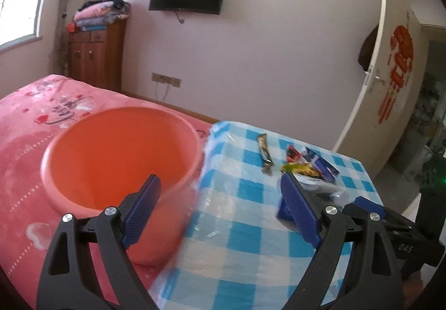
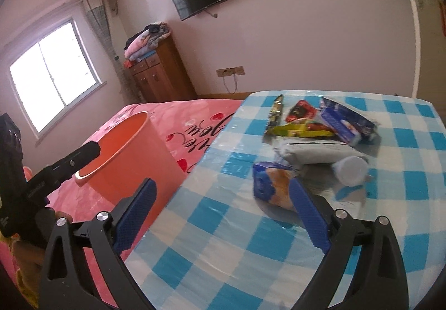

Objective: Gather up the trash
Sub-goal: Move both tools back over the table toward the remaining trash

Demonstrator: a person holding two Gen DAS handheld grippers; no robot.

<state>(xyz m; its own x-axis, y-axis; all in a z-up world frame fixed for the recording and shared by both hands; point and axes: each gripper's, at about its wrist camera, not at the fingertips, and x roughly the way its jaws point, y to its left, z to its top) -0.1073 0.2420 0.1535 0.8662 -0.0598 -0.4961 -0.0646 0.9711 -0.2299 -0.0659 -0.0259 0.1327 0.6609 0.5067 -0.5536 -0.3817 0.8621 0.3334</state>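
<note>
The orange bin (image 1: pixel 117 159) stands on the pink bedspread (image 1: pixel 25 125) against the left edge of the checked table (image 1: pixel 251 240). The left wrist view looks down into it, but motion blur smears its rim; the right wrist view shows only its outer wall (image 2: pixel 131 159). The trash pile (image 2: pixel 315 137) lies near the table's far right corner: a long dark wrapper (image 2: pixel 274 112), a red packet (image 2: pixel 301 110), a blue box (image 2: pixel 345 123), a grey pouch (image 2: pixel 315 153) and a blurred blue-and-tan packet (image 2: pixel 271 188). In the left view the left gripper's finger hides much of the pile. The left gripper (image 1: pixel 220 215) is spread wide, empty, above the bin's near rim and the table edge. The right gripper (image 2: pixel 223 215) is equally wide and empty, with its right finger (image 2: pixel 309 218) overlapping the blue-and-tan packet; contact cannot be judged.
</note>
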